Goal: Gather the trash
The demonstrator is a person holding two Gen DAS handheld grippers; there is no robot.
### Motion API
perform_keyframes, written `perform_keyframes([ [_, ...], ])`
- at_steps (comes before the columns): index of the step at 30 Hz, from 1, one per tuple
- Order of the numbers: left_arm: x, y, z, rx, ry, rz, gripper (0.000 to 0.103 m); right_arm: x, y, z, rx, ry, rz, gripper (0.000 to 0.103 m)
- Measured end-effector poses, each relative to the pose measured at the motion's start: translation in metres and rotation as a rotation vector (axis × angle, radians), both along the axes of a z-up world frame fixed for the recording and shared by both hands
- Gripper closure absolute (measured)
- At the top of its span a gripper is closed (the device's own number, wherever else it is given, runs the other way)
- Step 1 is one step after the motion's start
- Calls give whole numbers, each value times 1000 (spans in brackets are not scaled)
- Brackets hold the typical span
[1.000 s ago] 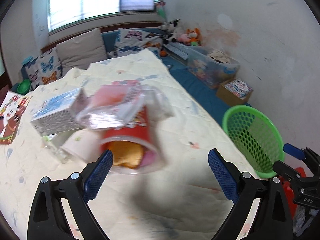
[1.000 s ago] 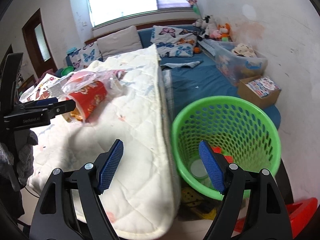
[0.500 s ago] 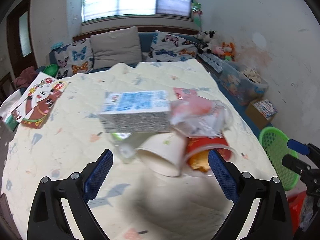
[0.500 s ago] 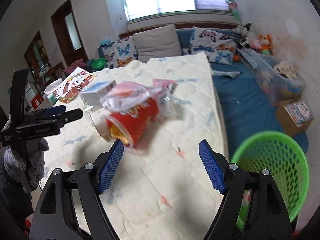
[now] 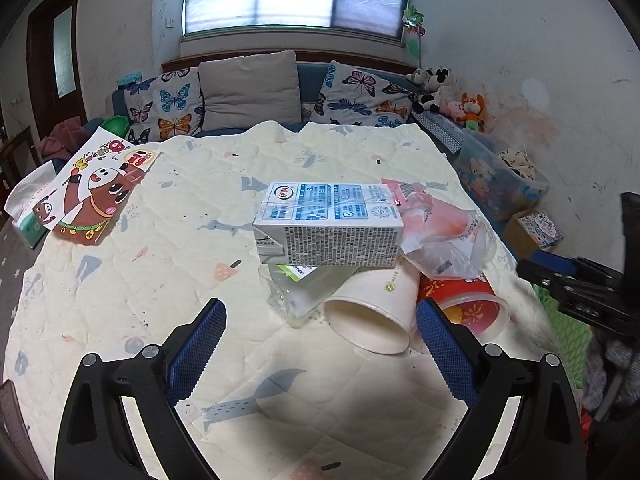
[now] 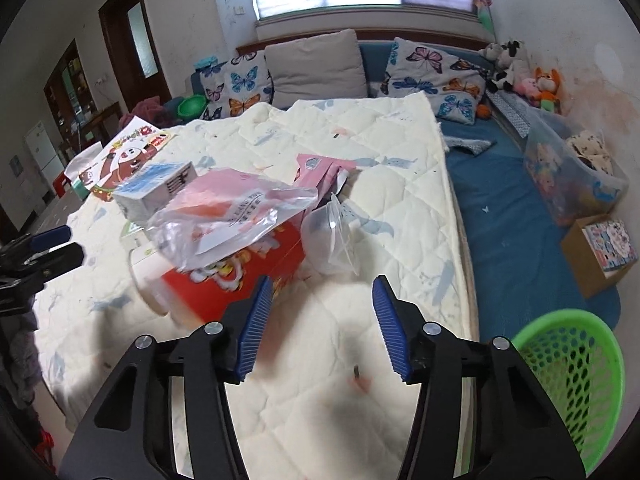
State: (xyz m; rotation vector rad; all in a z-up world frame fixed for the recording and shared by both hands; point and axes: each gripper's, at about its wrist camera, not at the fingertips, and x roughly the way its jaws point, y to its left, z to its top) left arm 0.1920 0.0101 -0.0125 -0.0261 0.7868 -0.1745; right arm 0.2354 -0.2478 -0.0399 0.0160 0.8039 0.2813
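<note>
The left gripper [image 5: 320, 354] hovers over the cream quilt [image 5: 168, 264] with its jaws spread wide and nothing between them. The right gripper [image 6: 322, 326] is likewise empty, jaws set moderately apart above the quilt near its right edge. Directly ahead of the left gripper lies the trash pile: a white paper cup [image 5: 372, 312] on its side, mouth toward the camera, with a red cup [image 5: 468, 300] touching its right flank. A clear plastic container [image 5: 294, 294] lies just left of the paper cup. A blue-and-white carton [image 5: 330, 226] rests on top of these items, and a crumpled clear bag [image 5: 440, 236] with pink contents lies against its right end. In the right wrist view a clear plastic lid [image 6: 332, 236] sits just beyond the right gripper. The green mesh basket [image 6: 576, 380] stands on the floor beside the quilt, lower right. A cartoon picture sheet [image 5: 90, 188] lies at the quilt's far left. Butterfly cushions [image 5: 168, 106] line the back.
</note>
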Motion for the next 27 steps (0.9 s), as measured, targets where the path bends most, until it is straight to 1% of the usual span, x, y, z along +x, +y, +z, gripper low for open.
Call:
perform_keyframes([
  [12,8,-2,4,-8,-16,-51,10,42,6,-30,-7,51,25,57],
  [13,9,-2,5,-6,-19,-52,10,44,6,-31,-7,53,26,59],
  [14,10,-2,6,-8,-21,-53,10,46,5,-33,-4,57,28,63],
  [18,19,1,6,-15,-23,-55,10,46,5,-35,4,56,35,65],
  [23,28,2,8,27,-31,-75,10,44,5,-34,5,46,33,66],
  [25,32,4,9,41,-31,-91,10,43,4,-34,3,42,32,66],
  [27,36,4,11,43,-20,-141,10,42,3,-33,10,45,32,66],
])
